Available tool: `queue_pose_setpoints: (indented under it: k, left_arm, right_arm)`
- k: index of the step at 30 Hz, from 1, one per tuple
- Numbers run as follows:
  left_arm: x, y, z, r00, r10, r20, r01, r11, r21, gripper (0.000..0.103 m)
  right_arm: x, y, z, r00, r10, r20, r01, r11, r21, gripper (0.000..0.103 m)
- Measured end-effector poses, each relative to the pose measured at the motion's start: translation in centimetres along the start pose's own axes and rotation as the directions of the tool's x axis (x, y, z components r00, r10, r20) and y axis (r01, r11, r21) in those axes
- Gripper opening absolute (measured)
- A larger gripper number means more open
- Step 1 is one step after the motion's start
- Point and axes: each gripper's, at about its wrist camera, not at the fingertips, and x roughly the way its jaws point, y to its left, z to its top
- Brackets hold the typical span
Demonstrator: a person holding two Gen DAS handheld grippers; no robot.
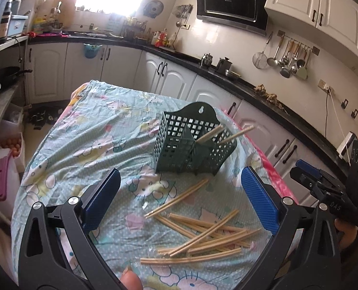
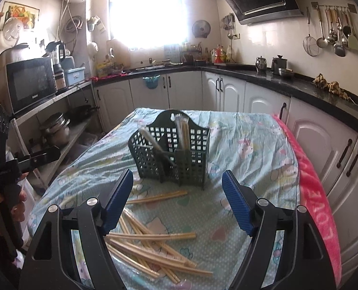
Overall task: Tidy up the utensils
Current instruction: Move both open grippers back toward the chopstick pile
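A dark green perforated utensil basket (image 1: 193, 142) stands on the table with a few wrapped chopsticks (image 1: 236, 133) leaning out of it; it also shows in the right wrist view (image 2: 171, 149). Several loose wooden chopsticks (image 1: 203, 236) lie on the cloth in front of it, also seen in the right wrist view (image 2: 152, 249). My left gripper (image 1: 181, 195) is open and empty above the loose chopsticks. My right gripper (image 2: 177, 194) is open and empty, above the pile's right side, just short of the basket. The right gripper also shows at the edge of the left wrist view (image 1: 323, 188).
The table carries a light blue cartoon-print cloth (image 2: 251, 149) with a pink towel (image 2: 316, 205) along its right edge. White cabinets and a black counter (image 2: 299, 82) run behind and to the right. A shelf with a microwave (image 2: 30, 82) and pots stands to the left.
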Motion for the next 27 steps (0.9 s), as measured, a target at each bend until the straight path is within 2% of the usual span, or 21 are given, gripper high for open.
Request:
queue_pose_setpoints:
  k: [17, 27]
  left_arm:
    - [1.6, -1.4, -3.3, 0.998, 0.001, -0.070, 0.003, 0.998, 0.061, 0.092]
    - [3.0, -1.0, -5.0, 0.992, -0.019, -0.127, 0.025, 0.999, 0.048, 0.092]
  right_arm:
    - [0.4, 0.8, -4.0, 0.997, 0.001, -0.081, -0.004, 0.999, -0.040, 0.074]
    - [1.2, -0.2, -7.0, 0.987, -0.029, -0.157, 0.024, 0.999, -0.030, 0.074]
